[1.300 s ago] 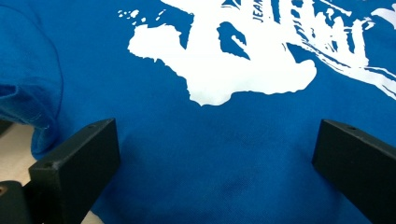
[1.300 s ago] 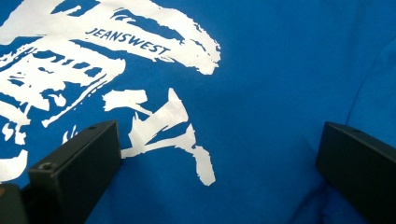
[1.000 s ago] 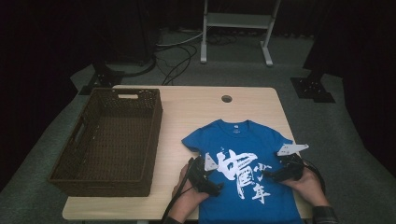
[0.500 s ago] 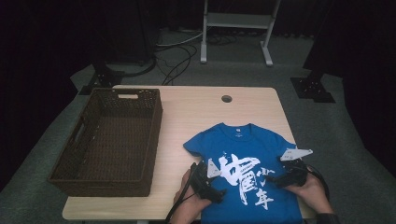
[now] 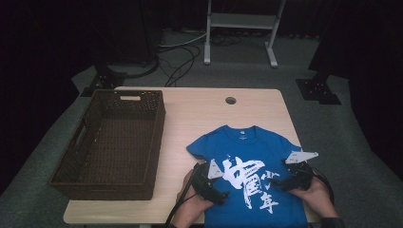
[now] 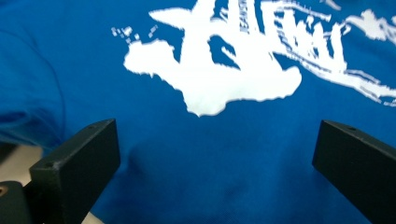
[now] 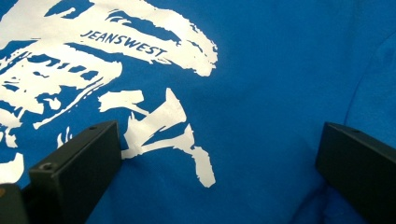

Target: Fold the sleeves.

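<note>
The wicker basket (image 5: 111, 142) left of the blue T-shirt (image 5: 254, 156) holds nothing; my left claw (image 6: 212, 163) and right claw (image 7: 219, 168) gape over the shirt.

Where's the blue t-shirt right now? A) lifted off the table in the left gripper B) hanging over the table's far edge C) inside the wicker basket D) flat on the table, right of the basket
D: the blue t-shirt lies spread print-up on the table, to the right of the wicker basket, with the left gripper and right gripper open over it.
</note>
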A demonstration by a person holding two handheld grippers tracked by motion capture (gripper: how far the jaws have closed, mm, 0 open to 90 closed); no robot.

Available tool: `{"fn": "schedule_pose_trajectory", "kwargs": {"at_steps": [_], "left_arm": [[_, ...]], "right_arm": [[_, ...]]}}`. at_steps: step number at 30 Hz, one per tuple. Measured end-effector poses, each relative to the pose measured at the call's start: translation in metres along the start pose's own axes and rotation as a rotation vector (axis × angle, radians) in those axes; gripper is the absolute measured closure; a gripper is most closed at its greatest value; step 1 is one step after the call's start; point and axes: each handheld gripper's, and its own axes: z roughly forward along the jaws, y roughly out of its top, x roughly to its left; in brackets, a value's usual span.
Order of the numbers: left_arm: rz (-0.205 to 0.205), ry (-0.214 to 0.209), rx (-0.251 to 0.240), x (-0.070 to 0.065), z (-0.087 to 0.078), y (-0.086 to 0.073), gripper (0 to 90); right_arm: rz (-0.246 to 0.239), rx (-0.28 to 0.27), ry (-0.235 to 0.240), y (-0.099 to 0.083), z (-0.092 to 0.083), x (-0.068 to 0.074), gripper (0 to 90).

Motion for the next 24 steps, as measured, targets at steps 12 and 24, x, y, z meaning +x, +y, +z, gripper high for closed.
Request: {"fn": "schedule_pose_trajectory", "kwargs": {"at_steps": [12, 24], "left_arm": [[-0.001, -0.005, -0.053, 0.018, -0.017, 0.016, 0.7], [-0.010, 0.012, -0.082, 0.048, -0.030, 0.032, 4.1]], "right_arm": [[0.001, 0.000, 0.000, 0.000, 0.000, 0.000, 0.0], [0.002, -0.001, 0.000, 0.000, 0.000, 0.000, 0.0]]}}
